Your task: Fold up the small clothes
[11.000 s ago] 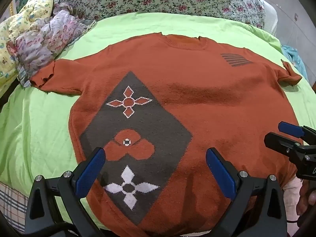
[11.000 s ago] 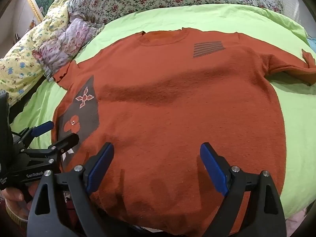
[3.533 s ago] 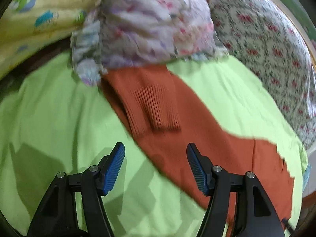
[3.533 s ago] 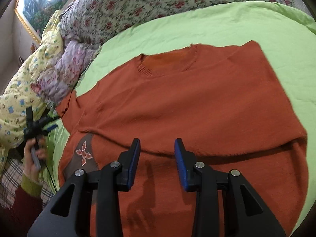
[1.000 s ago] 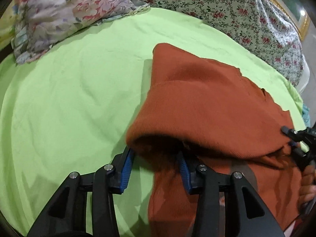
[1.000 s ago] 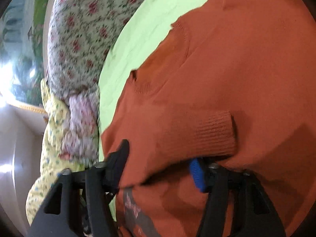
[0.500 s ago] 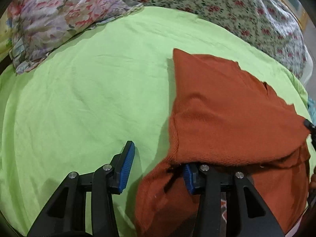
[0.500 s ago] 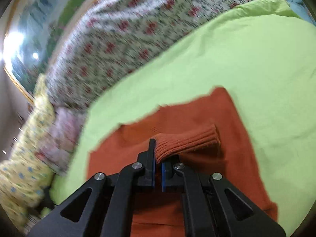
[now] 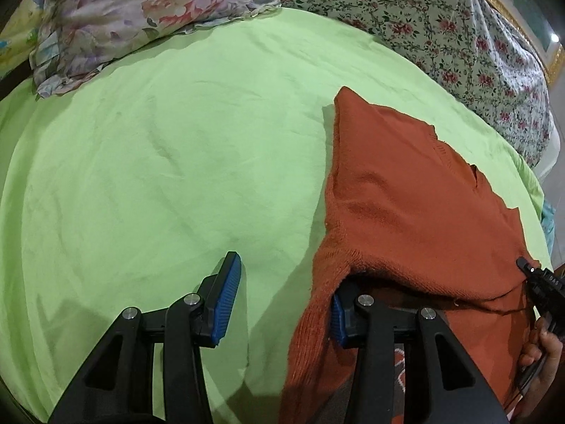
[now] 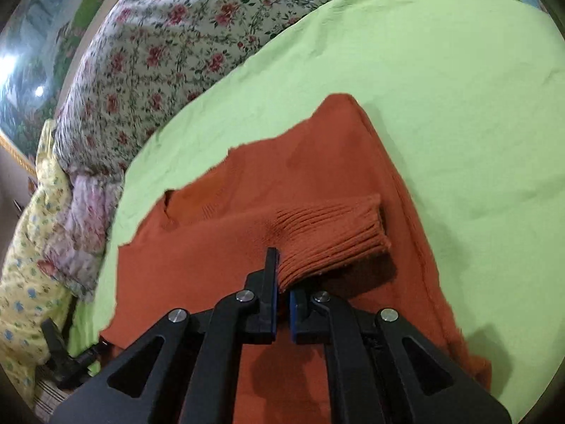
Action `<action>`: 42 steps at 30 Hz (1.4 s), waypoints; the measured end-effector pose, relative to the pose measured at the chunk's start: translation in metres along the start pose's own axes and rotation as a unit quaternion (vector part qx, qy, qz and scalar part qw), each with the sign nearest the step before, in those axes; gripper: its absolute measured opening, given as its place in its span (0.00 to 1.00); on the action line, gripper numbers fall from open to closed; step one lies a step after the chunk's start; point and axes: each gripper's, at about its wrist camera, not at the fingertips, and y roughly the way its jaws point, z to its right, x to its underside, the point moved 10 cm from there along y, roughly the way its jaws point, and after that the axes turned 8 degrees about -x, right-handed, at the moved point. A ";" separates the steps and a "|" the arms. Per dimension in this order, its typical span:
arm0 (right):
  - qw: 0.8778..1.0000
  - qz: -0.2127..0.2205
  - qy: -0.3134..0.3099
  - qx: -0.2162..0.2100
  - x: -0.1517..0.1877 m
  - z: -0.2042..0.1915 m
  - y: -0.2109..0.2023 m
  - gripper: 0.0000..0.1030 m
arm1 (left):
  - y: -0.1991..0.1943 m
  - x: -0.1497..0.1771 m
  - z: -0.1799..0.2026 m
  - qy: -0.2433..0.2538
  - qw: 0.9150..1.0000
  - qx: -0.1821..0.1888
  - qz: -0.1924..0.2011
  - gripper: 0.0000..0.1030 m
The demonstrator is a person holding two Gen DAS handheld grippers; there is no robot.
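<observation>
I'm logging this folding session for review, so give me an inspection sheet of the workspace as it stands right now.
Surface: green bedsheet, lightly wrinkled.
Job's things: orange sweater, partly folded; ribbed sleeve cuff lies across its body.
Clutter: crumpled floral cloth at the sheet's far edge.
Grippers: left gripper open, one finger tucked under the sweater's folded edge; right gripper shut on the sleeve cuff.
Cables: nothing seen.
Surroundings: floral quilt behind the sheet; yellow printed bedding beside it.
</observation>
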 end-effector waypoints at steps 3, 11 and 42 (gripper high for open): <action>1.000 -0.004 -0.017 0.017 0.007 0.004 -0.001 0.06 | 0.001 0.001 -0.002 -0.005 1.000 0.006 -0.001 0.45; 0.997 -0.016 -0.048 0.055 0.015 0.004 -0.014 0.08 | -0.005 0.005 -0.008 -0.015 1.000 0.018 -0.015 0.45; 0.975 0.130 -0.150 -0.098 -0.030 -0.099 -0.094 0.07 | -0.002 0.005 0.022 0.037 0.999 -0.015 -0.022 0.54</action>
